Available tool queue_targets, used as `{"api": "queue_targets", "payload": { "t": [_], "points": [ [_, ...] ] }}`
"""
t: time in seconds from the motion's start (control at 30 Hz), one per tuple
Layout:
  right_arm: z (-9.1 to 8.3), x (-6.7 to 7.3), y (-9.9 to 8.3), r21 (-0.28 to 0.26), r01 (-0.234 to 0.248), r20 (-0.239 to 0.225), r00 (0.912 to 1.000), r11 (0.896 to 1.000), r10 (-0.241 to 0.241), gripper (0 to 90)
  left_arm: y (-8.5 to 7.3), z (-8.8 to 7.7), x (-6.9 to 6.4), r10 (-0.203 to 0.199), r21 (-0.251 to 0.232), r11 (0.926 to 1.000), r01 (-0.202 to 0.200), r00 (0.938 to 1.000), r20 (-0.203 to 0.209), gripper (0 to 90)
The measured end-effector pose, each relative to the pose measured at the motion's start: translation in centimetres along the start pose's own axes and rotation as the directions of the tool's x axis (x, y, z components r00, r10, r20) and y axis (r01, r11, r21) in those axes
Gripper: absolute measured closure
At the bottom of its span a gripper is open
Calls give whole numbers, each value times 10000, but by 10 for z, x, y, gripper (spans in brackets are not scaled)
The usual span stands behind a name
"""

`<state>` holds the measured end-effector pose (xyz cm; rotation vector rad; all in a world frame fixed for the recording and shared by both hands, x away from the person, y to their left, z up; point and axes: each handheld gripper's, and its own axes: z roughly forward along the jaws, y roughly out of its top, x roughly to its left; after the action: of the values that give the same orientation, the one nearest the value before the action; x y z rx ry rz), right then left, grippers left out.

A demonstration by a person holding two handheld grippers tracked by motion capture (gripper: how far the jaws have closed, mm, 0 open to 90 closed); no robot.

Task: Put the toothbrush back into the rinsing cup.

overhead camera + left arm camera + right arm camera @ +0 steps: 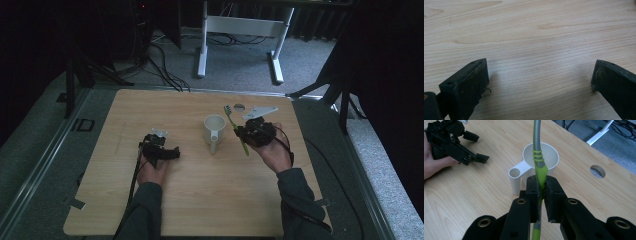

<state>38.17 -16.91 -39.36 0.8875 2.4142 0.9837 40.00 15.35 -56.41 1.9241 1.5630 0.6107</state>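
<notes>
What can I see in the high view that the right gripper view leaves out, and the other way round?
The high view alone takes in the person's sleeves, the toothbrush's bristled head and the white desk legs beyond the table. The right gripper view alone shows, close up, the right gripper with its jaws clamped on the green toothbrush handle. Both show the white cup, the left gripper, the round hole and the wooden table.
</notes>
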Motion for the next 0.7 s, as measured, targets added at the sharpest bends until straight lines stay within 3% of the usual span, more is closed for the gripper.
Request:
{"api": "queue_targets", "payload": {
  "t": [0.7],
  "points": [
    [-5,2,10,-683,-231,-228,9995,9974,216,822,0,0,0,10,20,10000,-10,10000,7,16]
  ]
}}
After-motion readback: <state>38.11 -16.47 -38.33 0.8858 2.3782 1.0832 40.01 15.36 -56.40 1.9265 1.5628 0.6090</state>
